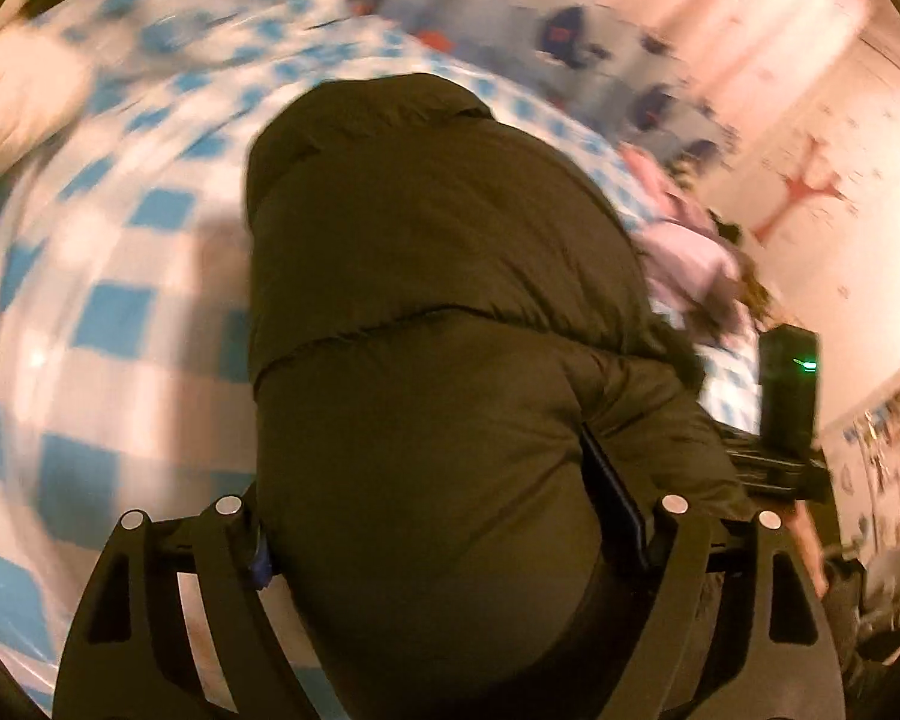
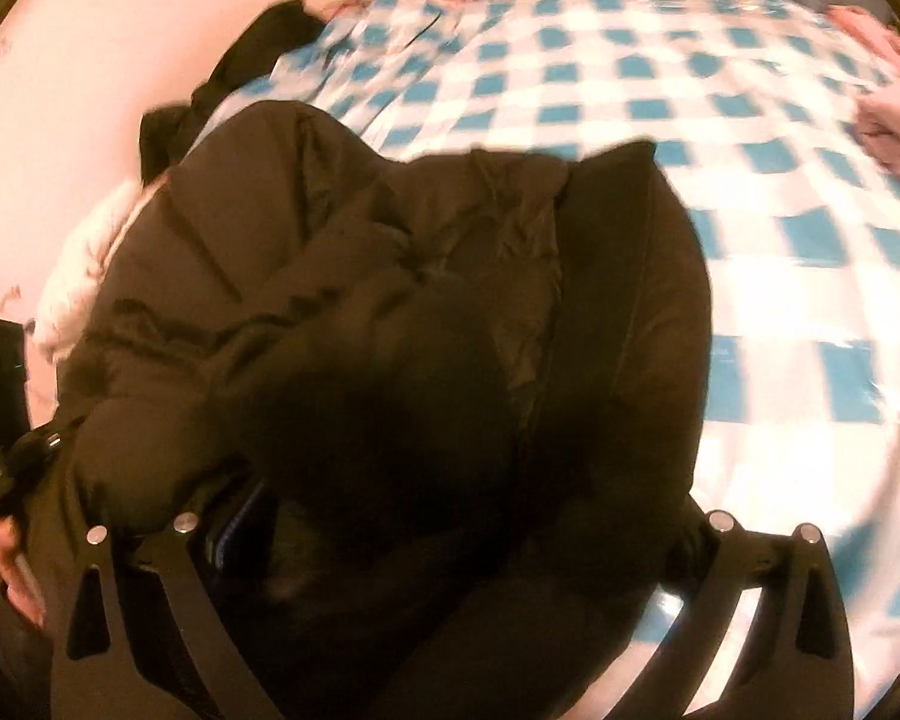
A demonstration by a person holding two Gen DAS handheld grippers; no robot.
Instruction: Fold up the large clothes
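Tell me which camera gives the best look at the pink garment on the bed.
Left wrist view: the pink garment lies whole beside the dark puffer jacket on the checkered bedspread. Right wrist view catches only a blurred piece at its right edge.

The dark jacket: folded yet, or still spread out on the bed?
Bunched, not neatly folded: the jacket lies heaped and doubled over on the checked bedsheet, its near end between both tongs' fingers. Blur hides finer folds.
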